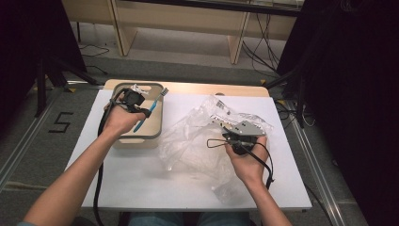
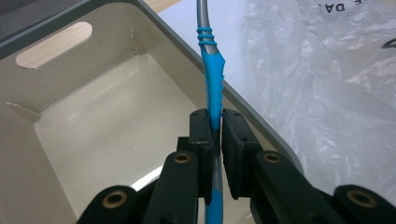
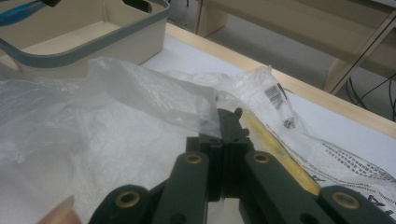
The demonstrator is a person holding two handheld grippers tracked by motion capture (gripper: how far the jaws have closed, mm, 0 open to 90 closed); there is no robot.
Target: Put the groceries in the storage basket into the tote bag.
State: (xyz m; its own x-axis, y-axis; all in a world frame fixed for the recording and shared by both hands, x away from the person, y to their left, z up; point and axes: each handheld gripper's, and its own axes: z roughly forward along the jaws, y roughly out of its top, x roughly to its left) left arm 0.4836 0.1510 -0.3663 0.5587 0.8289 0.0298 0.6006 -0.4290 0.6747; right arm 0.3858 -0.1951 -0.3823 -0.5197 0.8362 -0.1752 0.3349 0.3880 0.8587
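Observation:
A blue and grey toothbrush (image 1: 141, 121) hangs slanted over a beige bin with a grey rim (image 1: 134, 141), bristle head (image 1: 163, 92) toward the far right corner. My left gripper (image 1: 147, 113) is shut on its handle. In the left gripper view the jaws (image 2: 215, 116) pinch the toothbrush handle (image 2: 213, 79) above the bin's right rim (image 2: 56, 21). A crumpled clear plastic bag (image 1: 197, 136) lies mid-table. My right gripper (image 1: 227, 134) is shut on a fold of it. Its jaws (image 3: 227, 119) clamp the plastic bag (image 3: 154, 98) in the right gripper view.
The bin (image 3: 70, 53) stands at the far left of the white table (image 1: 141, 181). The bag (image 2: 327, 74) spreads just right of the bin. A wooden strip (image 1: 188, 87) runs along the table's far edge. Black cables trail from both grippers.

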